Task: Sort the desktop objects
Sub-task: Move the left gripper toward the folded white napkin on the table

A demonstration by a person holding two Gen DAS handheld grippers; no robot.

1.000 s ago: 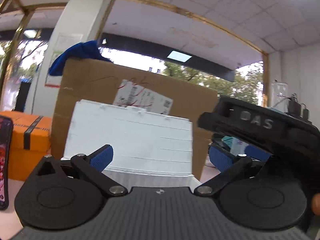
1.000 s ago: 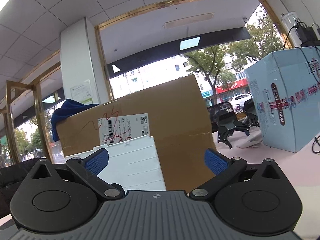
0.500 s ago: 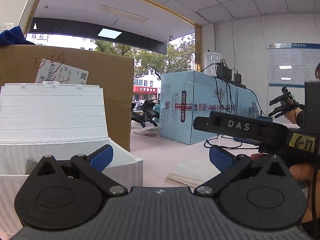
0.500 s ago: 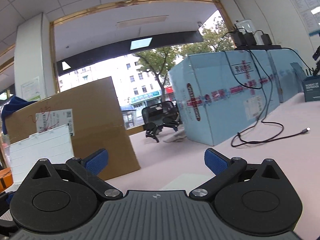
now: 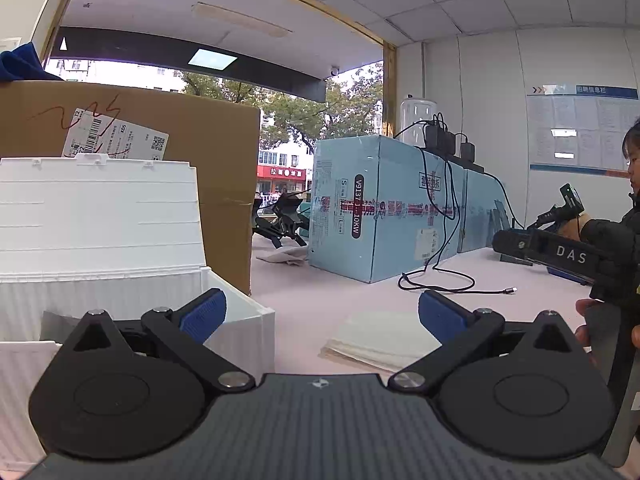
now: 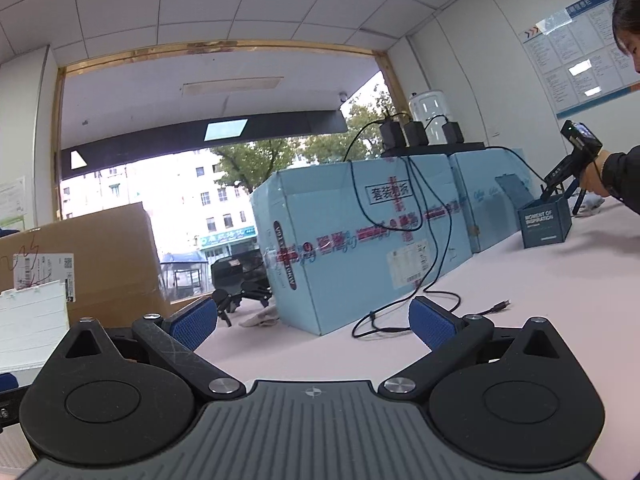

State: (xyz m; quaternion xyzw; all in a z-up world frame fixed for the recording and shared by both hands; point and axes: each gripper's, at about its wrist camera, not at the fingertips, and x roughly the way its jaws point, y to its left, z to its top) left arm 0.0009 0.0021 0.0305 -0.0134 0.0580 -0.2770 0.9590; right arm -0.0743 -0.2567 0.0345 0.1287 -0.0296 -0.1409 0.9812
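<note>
Both the left tool (image 5: 322, 316) and right tool (image 6: 313, 324) are spread wide and empty above the pink desk (image 6: 560, 280), the left beside an open white storage box (image 5: 120, 280).

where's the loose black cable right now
The loose black cable lies coiled on the pink table, right of centre in both views, just before the light blue box.

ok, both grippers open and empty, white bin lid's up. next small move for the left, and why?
Probably tip the left gripper down toward the flat white packet on the table. It lies just ahead between the open fingers, beside the white bin, whose lid stands open. The right gripper has nothing near it but a black cable.
</note>
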